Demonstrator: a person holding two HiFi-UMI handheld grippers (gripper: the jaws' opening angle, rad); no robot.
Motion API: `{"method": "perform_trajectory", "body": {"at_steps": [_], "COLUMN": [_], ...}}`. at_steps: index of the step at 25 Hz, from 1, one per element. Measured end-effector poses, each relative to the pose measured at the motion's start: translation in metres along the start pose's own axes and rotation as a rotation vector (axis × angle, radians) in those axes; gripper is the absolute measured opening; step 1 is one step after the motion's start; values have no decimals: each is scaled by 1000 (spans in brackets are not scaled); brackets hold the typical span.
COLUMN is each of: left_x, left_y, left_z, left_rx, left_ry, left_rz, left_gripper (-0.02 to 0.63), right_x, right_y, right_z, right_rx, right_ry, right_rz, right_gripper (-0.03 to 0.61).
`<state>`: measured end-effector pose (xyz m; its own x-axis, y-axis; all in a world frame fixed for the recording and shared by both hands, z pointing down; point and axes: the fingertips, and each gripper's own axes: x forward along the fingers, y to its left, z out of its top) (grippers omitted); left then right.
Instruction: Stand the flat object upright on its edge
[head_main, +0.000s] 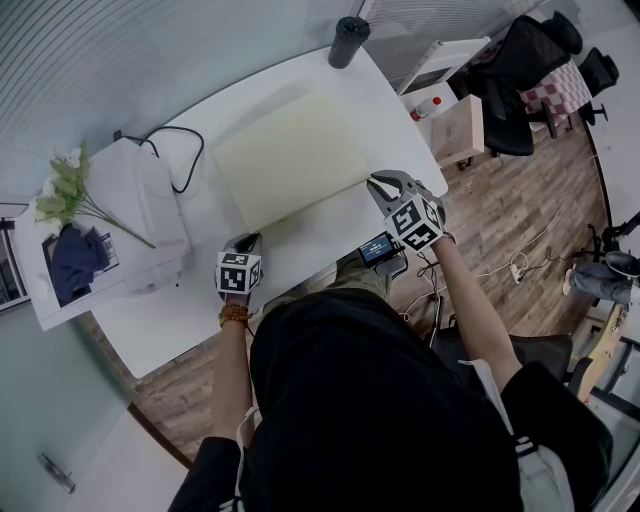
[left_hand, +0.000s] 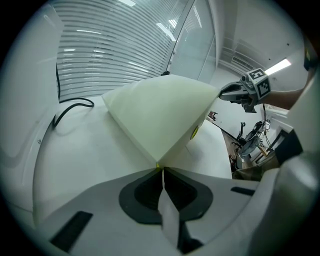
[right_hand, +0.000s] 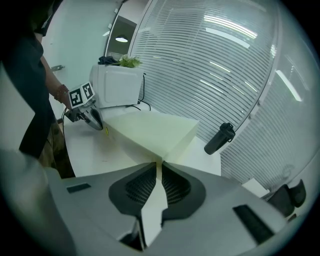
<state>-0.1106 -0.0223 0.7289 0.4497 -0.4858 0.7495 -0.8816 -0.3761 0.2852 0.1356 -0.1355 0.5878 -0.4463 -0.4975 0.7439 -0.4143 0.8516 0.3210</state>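
At the near side of the white table (head_main: 150, 320), just in front of the person, both grippers were closed on the foam board (head_main: 290, 155). The left gripper (left_hand: 161, 167) had its jaws pressed together on the near left corner. The right gripper (right_hand: 160, 162) pinched the near right corner in the same way, with only the tip of the corner between the pads. The board lay across the middle of the table. Its near edge seemed to be raised a little from the surface, because a shadow was seen under it and the left gripper view showed part of its lower face. Its far edge appeared to rest on the table, so I judge the task as only begun: the board was gripped and slightly tilted, but far from standing on its edge, and the main lifting and the balancing were left to do. Both forearms were stretched forward from the body, well apart, and each gripper pointed forward and downward to its corner. Farther away, a black cable (left_hand: 80, 100) lay on the table to the left of the board, and a black bottle (head_main: 348, 40) was seen near the far edge, beyond the board.
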Motion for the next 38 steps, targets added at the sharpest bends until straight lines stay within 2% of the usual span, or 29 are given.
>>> {"method": "perform_trajectory", "body": {"at_steps": [12,27,38], "left_x": [5,9,9], "left_y": [1,2,2], "left_z": [-3,-8,-8], "left_rx": [15,21,6], "left_ry": [17,93,94], "left_rz": [11,-20,-35], "left_gripper": [17,15,14], "right_x": [-10,-25,-36], "right_y": [4,10,13], "right_z": [10,38,70], "right_rx": [-74,-158,-250], "right_ry": [-12,-40,-65], "right_rz": [11,-7,-22], "right_gripper": [29,28,26]}}
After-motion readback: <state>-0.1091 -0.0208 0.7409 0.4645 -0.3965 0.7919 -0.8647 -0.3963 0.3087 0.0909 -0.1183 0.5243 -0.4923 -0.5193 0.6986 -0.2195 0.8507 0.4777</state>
